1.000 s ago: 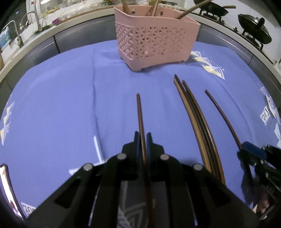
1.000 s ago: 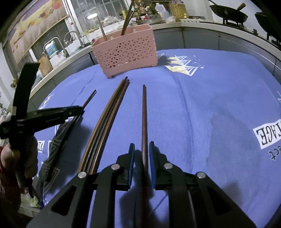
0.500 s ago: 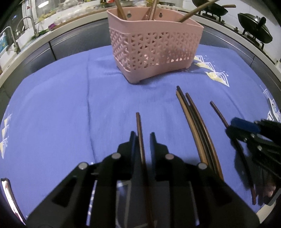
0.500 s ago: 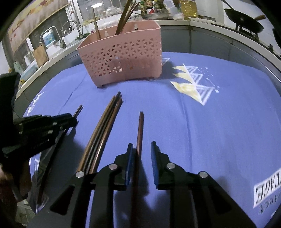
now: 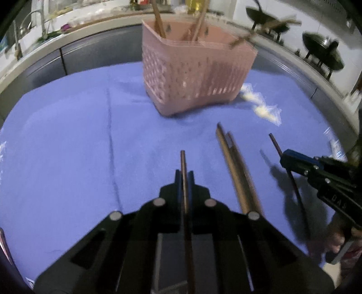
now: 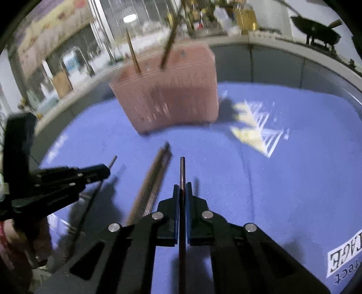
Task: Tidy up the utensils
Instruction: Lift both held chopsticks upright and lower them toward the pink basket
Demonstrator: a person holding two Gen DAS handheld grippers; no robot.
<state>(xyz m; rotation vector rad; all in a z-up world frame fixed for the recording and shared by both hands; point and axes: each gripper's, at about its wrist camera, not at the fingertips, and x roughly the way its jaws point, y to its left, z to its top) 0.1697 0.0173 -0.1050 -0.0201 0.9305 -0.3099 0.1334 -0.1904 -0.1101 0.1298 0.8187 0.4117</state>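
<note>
Each claw, left (image 5: 184, 178) and right (image 6: 182, 192), is clenched on 1 chopstick (image 5: 183, 162): light, stiff, slick, gripped near its end, likely to pivot.

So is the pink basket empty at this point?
No, the pink basket already holds several chopsticks that stick up above its rim in the right wrist view.

Kitchen setting. A counter (image 5: 95, 48) curves behind the blue cloth (image 5: 67, 140), carrying a sink tap (image 5: 37, 21) at left and woks (image 5: 321, 53) on burners at right. Oil bottles (image 6: 245, 17) stand along the back ledge, beside a window (image 6: 126, 27).
</note>
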